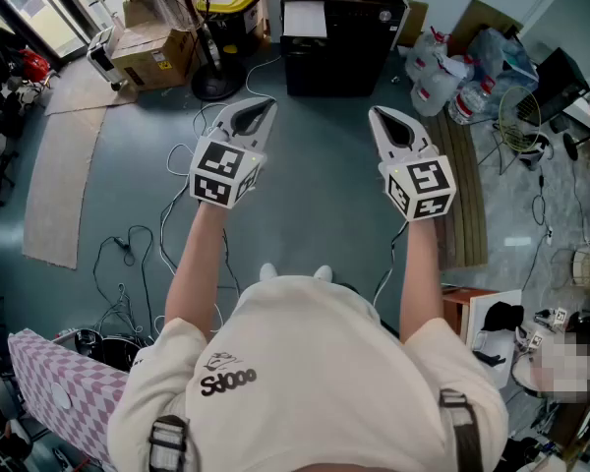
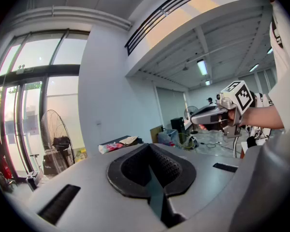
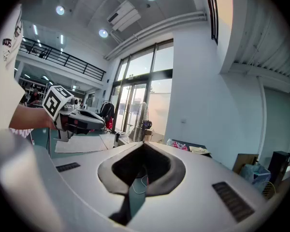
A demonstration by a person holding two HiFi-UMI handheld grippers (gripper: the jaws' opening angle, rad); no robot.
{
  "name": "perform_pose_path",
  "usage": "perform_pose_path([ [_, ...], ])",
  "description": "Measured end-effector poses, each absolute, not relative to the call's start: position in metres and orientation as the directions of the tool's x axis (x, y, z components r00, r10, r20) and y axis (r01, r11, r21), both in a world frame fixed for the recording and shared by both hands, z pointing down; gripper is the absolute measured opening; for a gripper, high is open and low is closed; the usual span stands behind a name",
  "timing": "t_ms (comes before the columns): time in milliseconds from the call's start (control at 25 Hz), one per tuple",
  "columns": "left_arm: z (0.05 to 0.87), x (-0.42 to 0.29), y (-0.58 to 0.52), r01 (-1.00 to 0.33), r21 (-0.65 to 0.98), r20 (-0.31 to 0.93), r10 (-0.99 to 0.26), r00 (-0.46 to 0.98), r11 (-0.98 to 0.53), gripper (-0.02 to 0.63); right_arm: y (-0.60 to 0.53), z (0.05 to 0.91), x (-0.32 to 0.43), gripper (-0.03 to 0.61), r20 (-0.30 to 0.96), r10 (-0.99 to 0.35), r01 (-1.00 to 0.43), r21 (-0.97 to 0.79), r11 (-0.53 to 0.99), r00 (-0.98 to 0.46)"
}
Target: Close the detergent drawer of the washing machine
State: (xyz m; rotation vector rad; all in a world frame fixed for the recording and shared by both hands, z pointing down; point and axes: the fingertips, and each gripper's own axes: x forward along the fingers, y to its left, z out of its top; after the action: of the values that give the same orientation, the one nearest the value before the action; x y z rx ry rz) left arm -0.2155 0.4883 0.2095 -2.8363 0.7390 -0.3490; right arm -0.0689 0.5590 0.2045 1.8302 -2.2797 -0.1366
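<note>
Both grippers shut and empty, held over open floor; target not in sight.
The left gripper [image 2: 149, 153] had its grey jaws closed pad to pad, nothing between; the right gripper [image 3: 144, 149] was the same. Both were held out roughly level, apart from each other, above the grey-blue floor [image 1: 315, 195]. No washing machine or detergent drawer could be made out; a black box-shaped cabinet [image 1: 342, 52] stood well ahead. Judged risk: thin loose cables [image 1: 128, 249] trailing across the floor could catch a foot on the approach, and a closed tip pushing off-centre could skew the drawer.
</note>
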Motion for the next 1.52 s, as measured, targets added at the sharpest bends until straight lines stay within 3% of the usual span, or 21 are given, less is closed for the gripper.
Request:
perform_pose_path([
  [560,0.225,-0.176,0.486,-0.597,-0.197,0.185,-0.627,0.756,-0.778,0.009,0.574,0.216,-0.018,-0.001,0.069,-0.95,-0.941,0.135,0.311,-0.304],
  [960,0.235,-0.147,0.47,-0.504,-0.172,0.194,-0.531,0.825,-0.846,0.012,0.541,0.218,0.01,0.0,0.054,-0.942,-0.935,0.115,0.335,-0.331],
  [1280,0.253,-0.163,0.362,-0.598,-0.169,0.16,-0.62,0.768,-0.784,0.012,0.451,0.233,0.003,0.0,0.084,-0.936,-0.927,0.133,0.35,-0.341],
  [1520,0.245,-0.15,0.255,-0.552,-0.213,0.157,-0.586,0.795,-0.806,0.012,0.341,0.225,0.006,0.0,0.107,-0.932,-0.924,0.132,0.36,-0.347],
])
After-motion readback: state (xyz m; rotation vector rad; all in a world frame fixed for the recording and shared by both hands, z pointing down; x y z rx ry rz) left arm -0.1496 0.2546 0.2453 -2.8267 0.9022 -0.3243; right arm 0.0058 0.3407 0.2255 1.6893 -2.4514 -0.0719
